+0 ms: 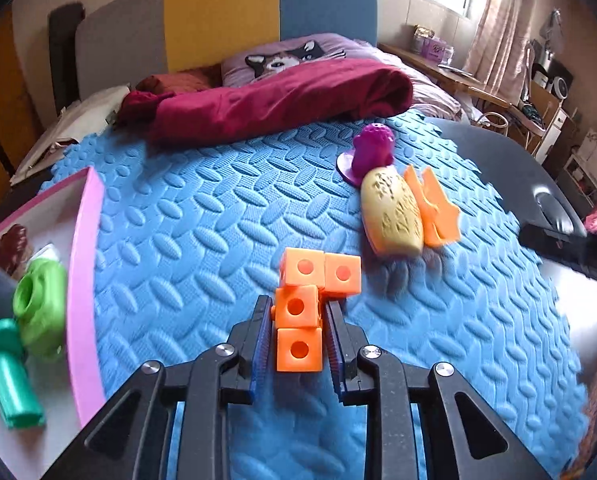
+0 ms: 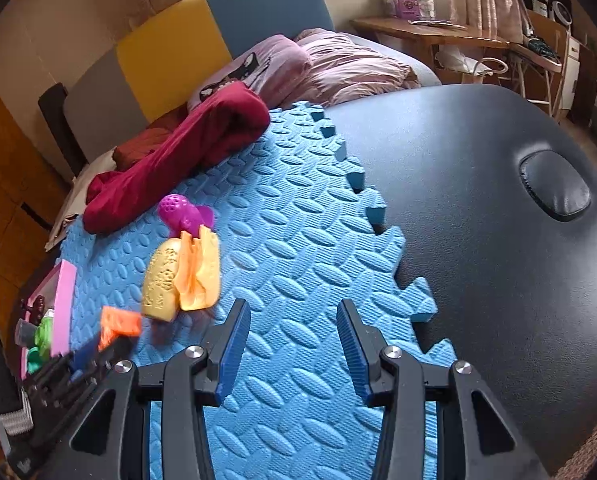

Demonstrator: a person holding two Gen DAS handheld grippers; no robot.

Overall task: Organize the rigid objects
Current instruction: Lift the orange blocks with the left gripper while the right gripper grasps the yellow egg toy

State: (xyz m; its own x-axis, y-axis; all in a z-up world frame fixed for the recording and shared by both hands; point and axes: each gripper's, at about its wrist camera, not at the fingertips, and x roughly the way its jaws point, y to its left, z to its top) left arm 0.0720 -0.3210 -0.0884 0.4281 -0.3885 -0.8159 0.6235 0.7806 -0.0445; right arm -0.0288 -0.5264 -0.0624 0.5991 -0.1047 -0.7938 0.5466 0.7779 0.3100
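The left tongs are clamped on the orange block piece, four linked cubes, low over the blue foam mat. The right tongs hang half open and empty over that mat. By my reckoning the sorting is partly done: the pink-rimmed tray at the left already holds a green ring, a teal cylinder and a dark brown piece. Three toys remain loose: one purple, one yellow, one orange.
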